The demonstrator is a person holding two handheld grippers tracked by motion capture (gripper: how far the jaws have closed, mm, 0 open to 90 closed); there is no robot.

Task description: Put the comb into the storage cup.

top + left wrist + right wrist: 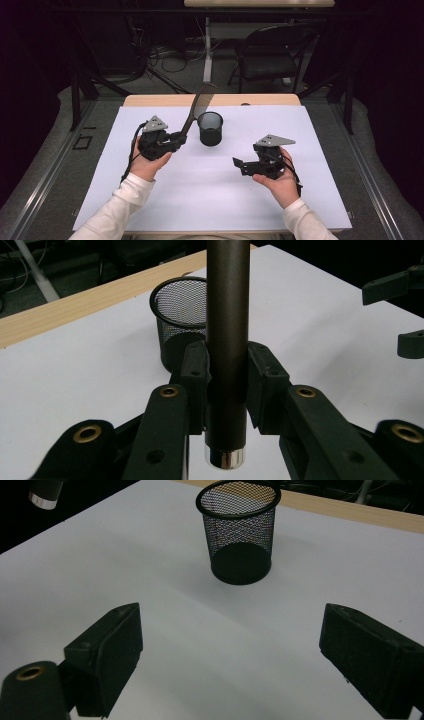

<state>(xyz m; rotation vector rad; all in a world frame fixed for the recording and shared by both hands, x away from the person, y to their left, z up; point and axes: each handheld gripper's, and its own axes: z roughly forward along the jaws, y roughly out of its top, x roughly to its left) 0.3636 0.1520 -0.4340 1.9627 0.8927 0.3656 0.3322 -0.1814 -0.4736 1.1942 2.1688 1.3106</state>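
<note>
left gripper [176, 137] is clamped on the handle of a long dark comb [196, 107], near the handle's silver-capped butt end [225, 458]; the pads press both sides of the handle in the left gripper view. the comb rises tilted up and away from the gripper, its toothed end standing above the far edge of the counter [165, 200], just left of the black mesh cup [210, 128]. the cup stands upright on the white sheet, near the far middle, empty as far as the right gripper view shows [239, 532]. right gripper [239, 163] hangs over the sheet on the person's right, well apart from the cup, jaws apart with nothing between them; it faces the cup. judgement: the step in hand looks like carrying the comb to the cup, with the grasp done and the drop-in not yet made. the next move calls for lifting the comb so that one end clears the rim, lining it over the opening, then lowering before letting go. the cup is light and could tip if the comb strikes the rim sideways; the free right gripper could steady it.
</note>
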